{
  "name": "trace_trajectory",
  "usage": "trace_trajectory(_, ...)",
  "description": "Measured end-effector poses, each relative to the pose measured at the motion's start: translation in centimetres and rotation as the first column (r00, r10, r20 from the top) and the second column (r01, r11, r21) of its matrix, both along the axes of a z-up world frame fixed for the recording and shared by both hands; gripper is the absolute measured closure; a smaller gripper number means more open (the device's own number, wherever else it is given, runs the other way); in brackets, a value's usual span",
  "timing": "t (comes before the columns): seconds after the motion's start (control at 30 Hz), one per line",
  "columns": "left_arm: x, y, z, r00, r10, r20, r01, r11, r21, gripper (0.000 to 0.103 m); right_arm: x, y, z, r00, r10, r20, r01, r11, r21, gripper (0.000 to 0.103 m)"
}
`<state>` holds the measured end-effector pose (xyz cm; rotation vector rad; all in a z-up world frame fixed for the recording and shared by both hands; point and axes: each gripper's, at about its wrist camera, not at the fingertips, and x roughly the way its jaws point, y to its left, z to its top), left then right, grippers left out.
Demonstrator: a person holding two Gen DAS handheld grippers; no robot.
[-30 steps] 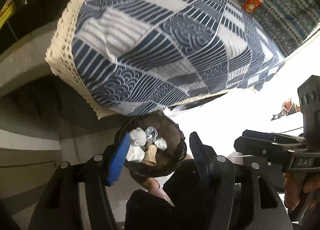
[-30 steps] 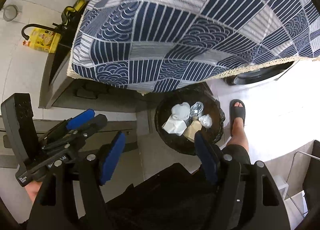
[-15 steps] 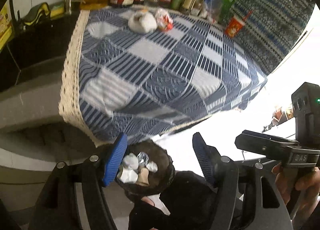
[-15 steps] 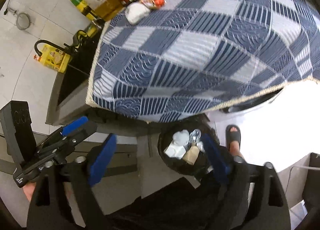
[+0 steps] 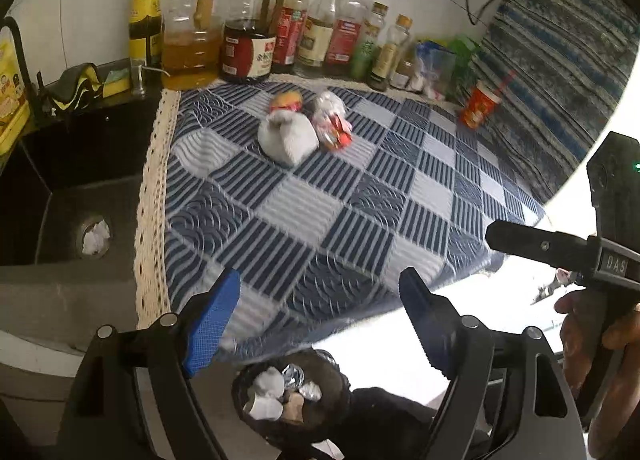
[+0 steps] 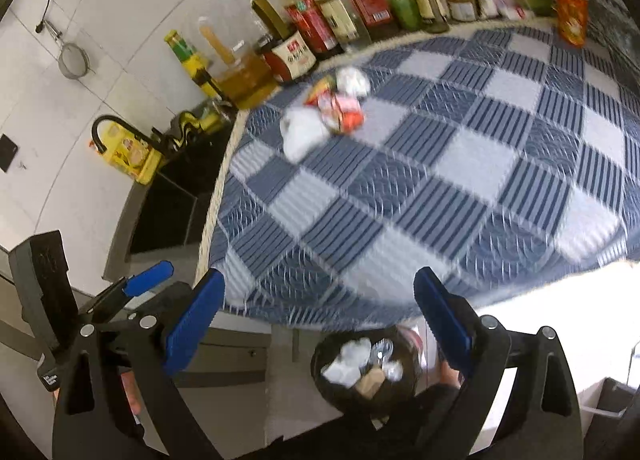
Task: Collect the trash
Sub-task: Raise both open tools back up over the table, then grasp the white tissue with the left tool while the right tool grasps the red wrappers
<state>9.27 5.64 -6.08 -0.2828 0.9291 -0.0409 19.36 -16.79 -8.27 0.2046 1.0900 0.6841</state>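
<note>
My left gripper [image 5: 316, 324] has nothing in it and its blue jaws are opening. My right gripper [image 6: 320, 320] is wide open and holds nothing too. Both hang above the near edge of the blue and white checked tablecloth [image 5: 320, 211].

The trash I want sits far back on the cloth, near the row of sauce bottles [image 5: 280, 35]. From left to right there is a soft white crumpled paper ball [image 5: 286, 135], with a small round orange and yellow wrapper [image 5: 286, 99] just behind it, then a shiny crinkly red and clear plastic wrapper [image 5: 332, 121] right beside it.

I think I should reach far over the cloth and squeeze gently, because paper and plastic squash and slip.

The round black trash bin [image 5: 288, 400] stands on the floor below the table edge, with white scraps already inside.
</note>
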Motion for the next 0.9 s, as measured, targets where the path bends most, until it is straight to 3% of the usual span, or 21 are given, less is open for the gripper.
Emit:
trace_trajectory(0.37,8.7,0.4,-0.1,0.994,0.100,-0.052,-0.099,0.995,0.027,0.024,10.4,1.3,-0.6,0.993,0.112,-0.032,-0.110,0.993,0.039,0.009)
trace_trajectory(0.7,15.6,1.6,-2.8,0.968,0.200,-0.149,-0.192,0.979,0.064,0.024,18.7,4.4,-3.8,0.965,0.248,-0.087,-0.237,0.964,0.122,0.009)
trace_trajectory(0.9,18.5,3.0,-4.5,0.952,0.253,-0.173,-0.251,0.967,0.035,0.024,21.6,6.8,-5.4,0.941,0.324,-0.099,-0.312,0.943,0.113,0.009)
